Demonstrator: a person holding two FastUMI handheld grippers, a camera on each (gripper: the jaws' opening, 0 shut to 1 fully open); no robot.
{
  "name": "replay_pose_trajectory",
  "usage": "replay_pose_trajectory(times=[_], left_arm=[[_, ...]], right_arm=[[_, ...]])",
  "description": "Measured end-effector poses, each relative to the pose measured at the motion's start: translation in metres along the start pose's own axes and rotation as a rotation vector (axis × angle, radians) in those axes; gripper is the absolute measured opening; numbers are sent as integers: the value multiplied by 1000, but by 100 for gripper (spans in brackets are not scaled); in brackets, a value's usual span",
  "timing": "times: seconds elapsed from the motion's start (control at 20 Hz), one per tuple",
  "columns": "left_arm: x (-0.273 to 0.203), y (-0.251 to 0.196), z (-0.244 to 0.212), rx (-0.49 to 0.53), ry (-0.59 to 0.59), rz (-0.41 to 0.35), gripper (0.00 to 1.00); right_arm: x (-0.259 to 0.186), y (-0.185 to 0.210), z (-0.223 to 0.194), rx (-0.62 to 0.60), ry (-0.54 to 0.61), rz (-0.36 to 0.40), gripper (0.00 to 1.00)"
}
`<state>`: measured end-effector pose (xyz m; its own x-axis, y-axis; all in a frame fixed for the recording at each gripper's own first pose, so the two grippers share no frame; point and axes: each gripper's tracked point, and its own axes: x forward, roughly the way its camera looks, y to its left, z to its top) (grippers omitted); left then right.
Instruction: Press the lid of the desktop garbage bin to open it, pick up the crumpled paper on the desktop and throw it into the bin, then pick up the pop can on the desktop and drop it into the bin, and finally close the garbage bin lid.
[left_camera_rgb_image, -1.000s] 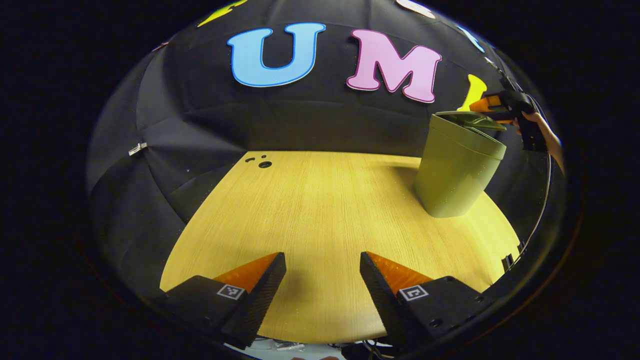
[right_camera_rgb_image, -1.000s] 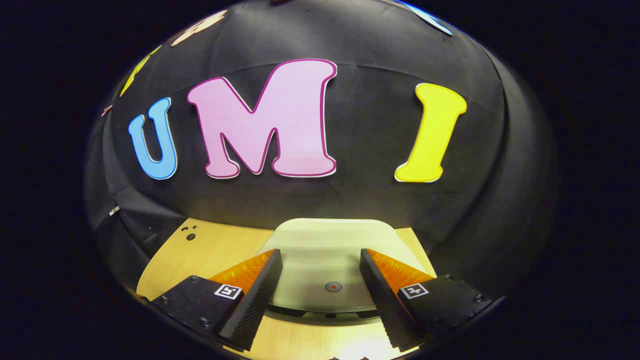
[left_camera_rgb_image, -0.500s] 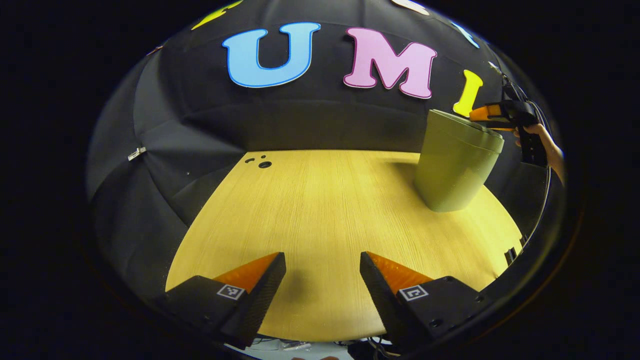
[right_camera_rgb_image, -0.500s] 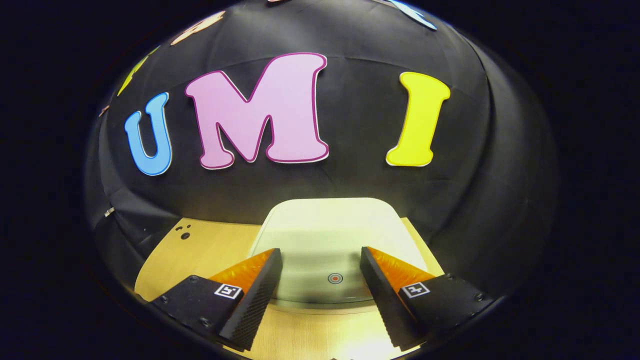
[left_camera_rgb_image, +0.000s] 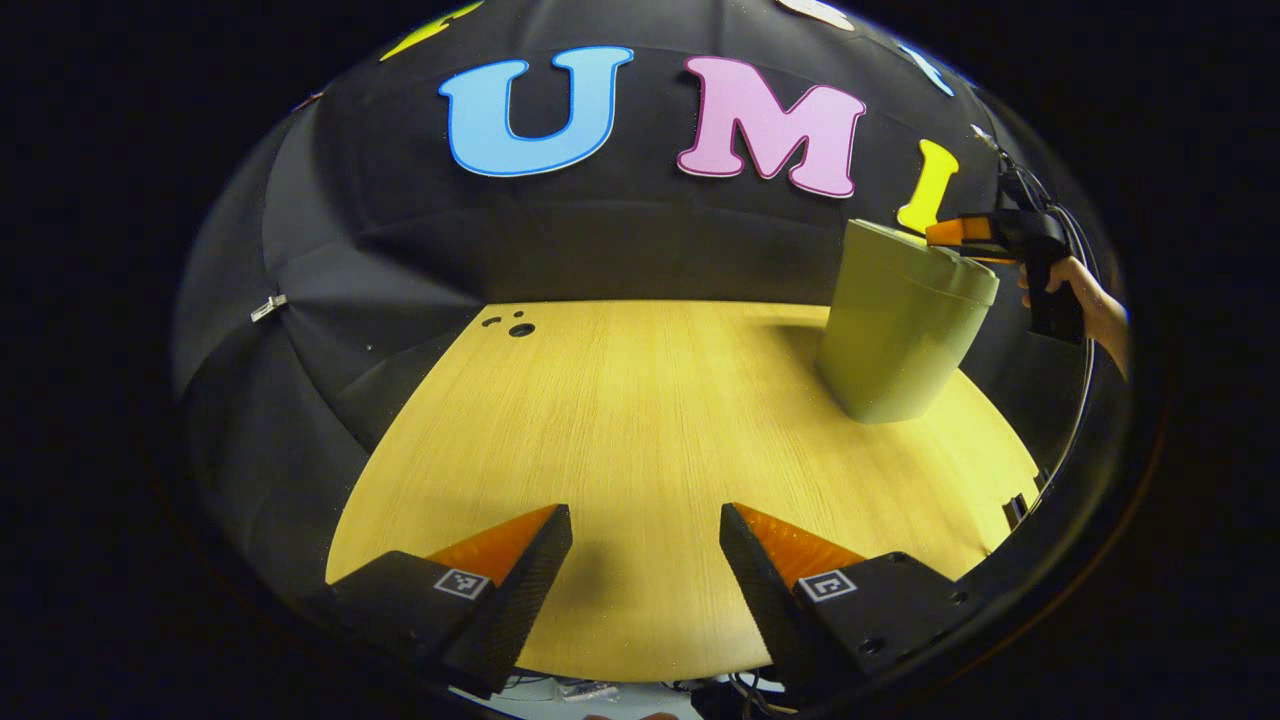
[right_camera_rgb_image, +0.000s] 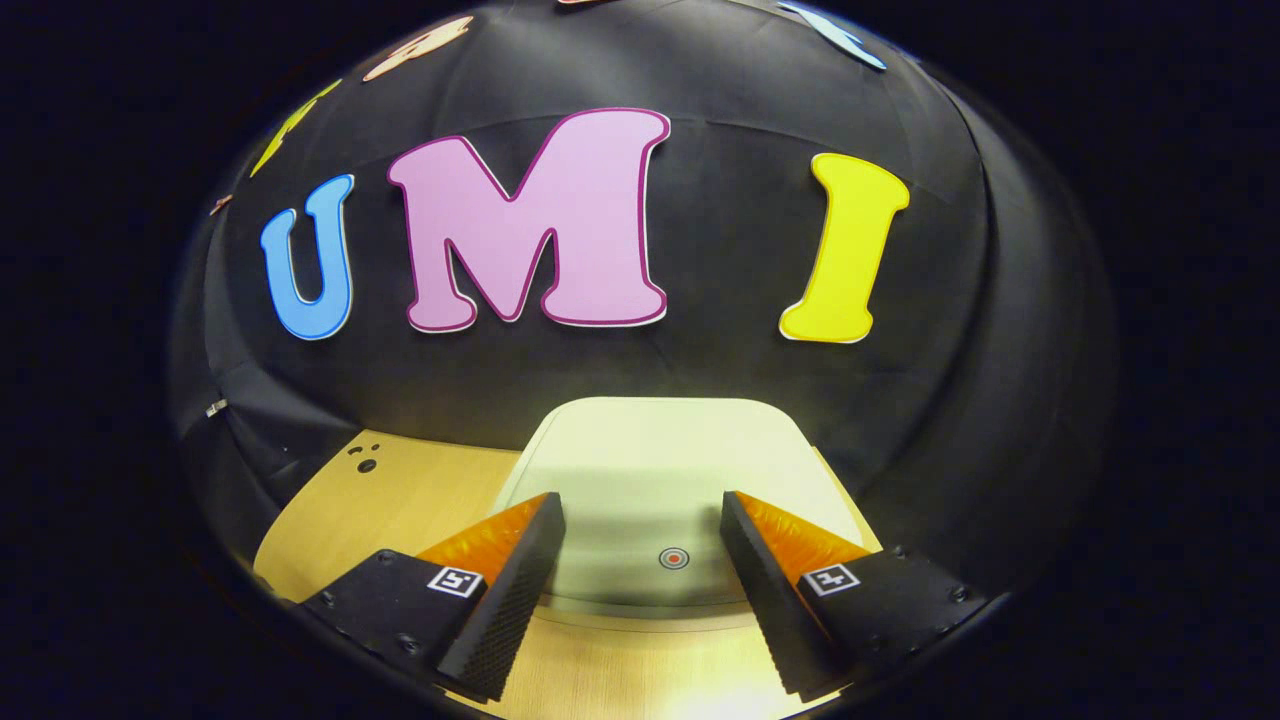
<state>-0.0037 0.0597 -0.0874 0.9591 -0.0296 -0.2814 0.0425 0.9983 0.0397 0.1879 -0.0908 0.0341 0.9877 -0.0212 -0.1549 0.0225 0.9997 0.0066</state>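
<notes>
The green garbage bin stands on the wooden table with its lid lying flat and shut, directly under and ahead of the right gripper, whose fingers are spread apart and grasp nothing. In the left gripper view, the bin is far ahead and to the right of the left gripper, which is also released over the bare table. Beyond the bin, a hand holds the right gripper at the lid's level.

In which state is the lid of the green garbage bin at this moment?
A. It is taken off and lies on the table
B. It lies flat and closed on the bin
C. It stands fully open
B: in the right gripper view the lid lies flat on the bin, with the right gripper above its front edge, jaws apart.
</notes>
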Motion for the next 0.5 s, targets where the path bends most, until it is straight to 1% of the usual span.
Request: replay_pose_trajectory(times=[0.1, 0.2, 0.3, 0.5], left_arm=[[-6, -4, 12, 6, -33, -6, 96], [-8, -8, 28, 17, -72, -7, 96], [-17, -7, 43, 18, -113, -5, 96], [-43, -2, 73, -12, -212, 11, 96]], right_arm=[[-1, 0, 0, 5, -8, -5, 99], [-4, -3, 0, 2, 0, -29, 98], [-12, 0, 7, 6, -24, -29, 98], [-66, 21, 30, 41, -128, -2, 98]])
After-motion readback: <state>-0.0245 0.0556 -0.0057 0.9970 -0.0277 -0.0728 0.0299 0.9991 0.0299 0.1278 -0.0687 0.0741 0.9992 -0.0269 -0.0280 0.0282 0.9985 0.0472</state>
